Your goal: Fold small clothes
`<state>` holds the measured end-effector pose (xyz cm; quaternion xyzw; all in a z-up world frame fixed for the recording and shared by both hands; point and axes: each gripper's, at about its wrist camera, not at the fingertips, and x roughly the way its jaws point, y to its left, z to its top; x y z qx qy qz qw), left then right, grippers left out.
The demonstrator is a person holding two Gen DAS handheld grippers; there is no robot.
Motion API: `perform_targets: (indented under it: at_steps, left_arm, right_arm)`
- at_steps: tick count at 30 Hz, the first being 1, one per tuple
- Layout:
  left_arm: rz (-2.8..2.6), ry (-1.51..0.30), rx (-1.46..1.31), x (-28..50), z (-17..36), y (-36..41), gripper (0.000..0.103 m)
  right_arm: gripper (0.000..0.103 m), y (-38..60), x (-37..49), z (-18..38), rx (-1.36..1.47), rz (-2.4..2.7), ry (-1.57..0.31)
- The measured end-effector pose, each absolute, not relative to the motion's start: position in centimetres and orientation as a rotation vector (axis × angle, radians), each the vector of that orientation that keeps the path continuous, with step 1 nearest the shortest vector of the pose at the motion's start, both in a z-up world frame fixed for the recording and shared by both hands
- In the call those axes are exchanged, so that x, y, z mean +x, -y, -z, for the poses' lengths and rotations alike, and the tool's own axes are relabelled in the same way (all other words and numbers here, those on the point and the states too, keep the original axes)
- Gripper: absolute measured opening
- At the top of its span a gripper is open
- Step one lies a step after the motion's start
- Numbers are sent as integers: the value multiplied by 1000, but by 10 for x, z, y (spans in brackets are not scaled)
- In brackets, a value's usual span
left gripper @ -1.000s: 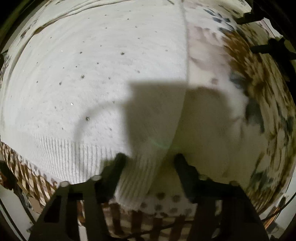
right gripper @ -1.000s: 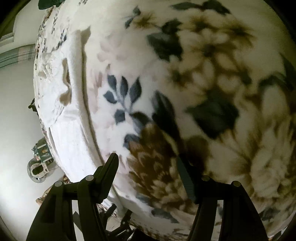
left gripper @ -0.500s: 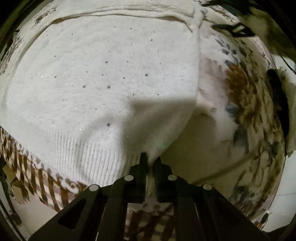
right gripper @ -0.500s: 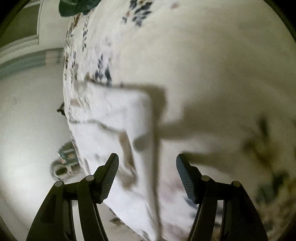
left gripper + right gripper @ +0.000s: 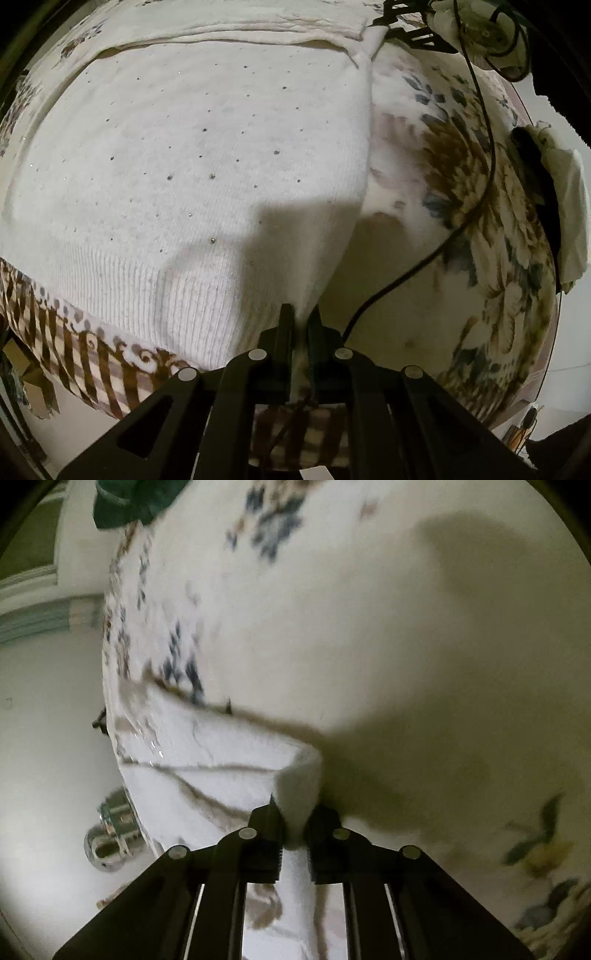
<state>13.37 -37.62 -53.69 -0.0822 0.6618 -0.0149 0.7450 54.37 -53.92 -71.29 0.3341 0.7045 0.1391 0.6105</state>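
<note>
A white knitted sweater [image 5: 203,155] dotted with small studs lies flat on a floral blanket [image 5: 461,192]. My left gripper [image 5: 300,314] points straight down and is shut on the ribbed hem's right corner, which is pulled up into a peak. In the right wrist view the same sweater [image 5: 229,760] shows a raised, folded corner. My right gripper [image 5: 295,812] has that corner between its jaws, which are closing, and the pads press on the fabric. The right gripper's black frame [image 5: 406,26] shows at the sweater's far right corner in the left wrist view.
A black cable [image 5: 480,110] trails over the blanket right of the sweater. The blanket's brown striped border [image 5: 92,350] marks the near bed edge, with floor below. A dark green cloth [image 5: 136,498] lies at the far edge. A shiny metal object [image 5: 110,830] stands on the floor.
My left gripper shut on the hem corner and rose, lifting it. My right gripper swept across the floral blanket to the sweater's other corner and closed on it.
</note>
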Motion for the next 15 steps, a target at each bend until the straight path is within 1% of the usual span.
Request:
perform_targets:
  at_steps: [1,2,4,5,6,7,11,15]
  left_arm:
    - [32,-1445,-189,133,535,372,4]
    - [30,-1439,-198,132,533,368,4]
    - [30,-1421,-223,125,529,360,4]
    - [30,-1411,-229,123,525,354,4]
    - [30,-1397,-240,121,519,344,4]
    - [31,-1386,-253,118,513,335,4]
    - [46,-1360,-334,118,498,303,4]
    - [48,-1326,-374,120,483,258,4]
  right_arm:
    - [17,540,544,713,784,-322,-1636]
    - [22,543,545,713,804,-325,-1642]
    - [23,548,544,715,830,-322,-1644]
    - [23,549,542,713,831,-315,-1635]
    - [13,547,540,710,817,-315,-1620]
    - [12,543,538,702,785,-318,-1601]
    - [11,527,533,665,726,-320,-1555]
    - [11,488,538,622,653,-310,-1546]
